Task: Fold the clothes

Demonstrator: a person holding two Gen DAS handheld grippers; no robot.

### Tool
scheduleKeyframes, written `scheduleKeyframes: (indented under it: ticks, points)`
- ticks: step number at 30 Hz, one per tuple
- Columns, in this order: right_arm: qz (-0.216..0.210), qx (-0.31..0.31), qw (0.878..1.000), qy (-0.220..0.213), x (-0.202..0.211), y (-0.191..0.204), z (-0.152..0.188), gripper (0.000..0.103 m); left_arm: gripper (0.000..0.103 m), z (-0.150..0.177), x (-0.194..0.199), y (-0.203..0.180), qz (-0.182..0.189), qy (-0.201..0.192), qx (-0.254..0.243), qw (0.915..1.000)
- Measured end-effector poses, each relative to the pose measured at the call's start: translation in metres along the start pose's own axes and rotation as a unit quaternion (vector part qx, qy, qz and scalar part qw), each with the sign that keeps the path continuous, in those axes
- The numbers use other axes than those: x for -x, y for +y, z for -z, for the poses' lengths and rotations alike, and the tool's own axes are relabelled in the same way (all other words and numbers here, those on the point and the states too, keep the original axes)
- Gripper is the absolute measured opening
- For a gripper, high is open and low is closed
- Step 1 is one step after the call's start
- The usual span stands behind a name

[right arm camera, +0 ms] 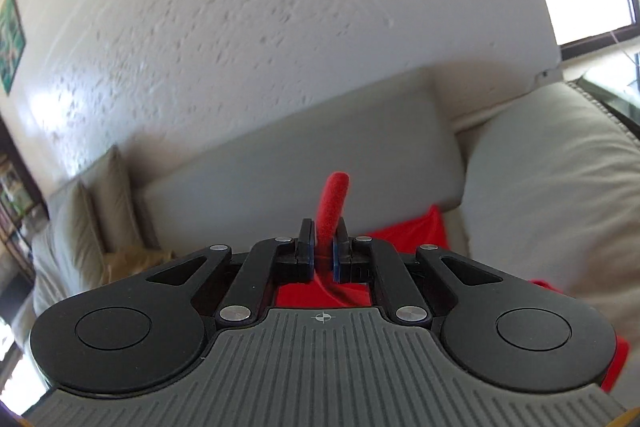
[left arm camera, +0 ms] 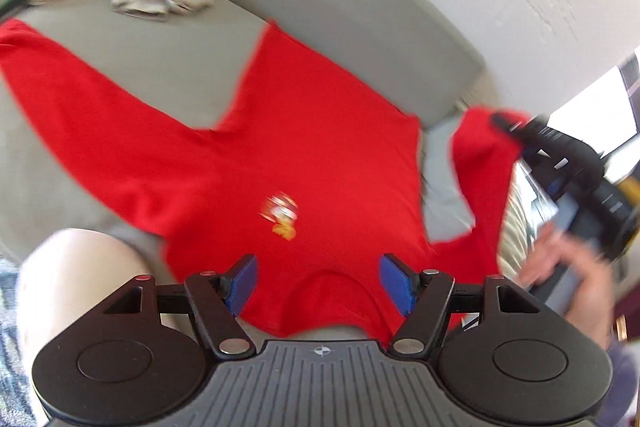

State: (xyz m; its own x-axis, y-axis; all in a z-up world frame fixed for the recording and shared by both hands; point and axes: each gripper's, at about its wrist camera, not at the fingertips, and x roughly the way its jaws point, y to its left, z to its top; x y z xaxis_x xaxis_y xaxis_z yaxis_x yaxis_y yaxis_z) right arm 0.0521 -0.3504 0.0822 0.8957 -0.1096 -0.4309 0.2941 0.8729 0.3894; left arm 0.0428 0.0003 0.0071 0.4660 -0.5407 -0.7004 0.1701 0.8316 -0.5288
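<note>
No readable words, numbers or brand names are showing anywhere. A small crosshair sign is sitting on each ribbed grey gripper body, and a blurred, illegible orange-and-white print is showing on the red long-sleeved shirt.

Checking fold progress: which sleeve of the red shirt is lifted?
The sleeve pinched in the right gripper; the other sleeve lies flat on the sofa.

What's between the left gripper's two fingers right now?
In the left wrist view, the red shirt, its neckline, lies in the gap of the open left gripper.
</note>
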Motion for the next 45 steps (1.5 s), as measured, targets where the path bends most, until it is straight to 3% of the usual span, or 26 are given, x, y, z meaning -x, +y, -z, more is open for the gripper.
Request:
scheduleKeyframes:
  ticks: [5, 8, 9, 10, 13, 14, 16, 19, 25, 28, 31, 35, 38, 42, 45]
  points:
    - [-0.003, 0.026, 0.994, 0.105, -0.058, 0.063, 0.109, 0.008, 0.065, -0.002, 0.022, 0.033, -0.027, -0.021, 0.035, 0.9988]
    - [-0.021, 0.052, 0.978, 0.201, -0.090, 0.082, 0.155, 0.014, 0.065, 0.003, 0.022, 0.044, -0.026, -0.013, 0.055, 0.9981]
    - [-0.032, 0.061, 0.968, 0.242, -0.098, 0.086, 0.164, 0.022, 0.065, 0.004, 0.020, 0.046, -0.024, -0.008, 0.061, 0.9978]
    - [-0.043, 0.065, 0.964, 0.255, -0.095, 0.087, 0.165, 0.038, 0.065, 0.006, 0.018, 0.047, -0.021, -0.004, 0.065, 0.9976]
    - [-0.079, 0.073, 0.958, 0.265, -0.076, 0.087, 0.162, 0.057, 0.065, 0.007, 0.011, 0.046, -0.018, 0.005, 0.072, 0.9972]
    - [-0.094, 0.071, 0.958, 0.263, -0.067, 0.084, 0.156, 0.066, 0.065, 0.007, 0.009, 0.044, -0.020, 0.005, 0.070, 0.9973]
    - [-0.124, 0.058, 0.956, 0.258, -0.042, 0.073, 0.140, 0.076, 0.065, 0.006, 0.005, 0.039, -0.025, 0.004, 0.062, 0.9977]
    - [-0.141, 0.028, 0.959, 0.246, -0.004, 0.044, 0.110, 0.077, 0.065, 0.007, -0.005, 0.034, -0.025, 0.013, 0.057, 0.9980]
    - [-0.098, -0.081, 0.977, 0.170, 0.066, -0.042, 0.071, 0.086, 0.065, 0.014, -0.032, 0.032, -0.027, 0.044, 0.073, 0.9960]
    - [-0.076, -0.163, 0.975, 0.132, 0.098, -0.090, 0.060, 0.086, 0.065, 0.016, -0.044, 0.031, -0.032, 0.058, 0.080, 0.9946]
    - [-0.053, -0.201, 0.972, 0.105, 0.122, -0.120, 0.051, 0.086, 0.065, 0.015, -0.058, 0.032, -0.038, 0.061, 0.091, 0.9933]
    - [-0.039, -0.225, 0.970, 0.084, 0.135, -0.137, 0.049, 0.088, 0.059, 0.006, -0.078, 0.038, -0.036, 0.048, 0.122, 0.9906]
    - [-0.043, -0.228, 0.968, 0.092, 0.131, -0.139, 0.053, 0.088, 0.052, -0.005, -0.091, 0.041, -0.039, 0.022, 0.134, 0.9900]
    - [-0.060, -0.228, 0.965, 0.112, 0.122, -0.135, 0.062, 0.088, 0.050, -0.023, -0.114, 0.040, -0.054, 0.003, 0.096, 0.9939]
    - [-0.060, -0.220, 0.966, 0.120, 0.118, -0.130, 0.065, 0.088, 0.047, -0.037, -0.136, 0.035, -0.075, 0.010, 0.035, 0.9965]
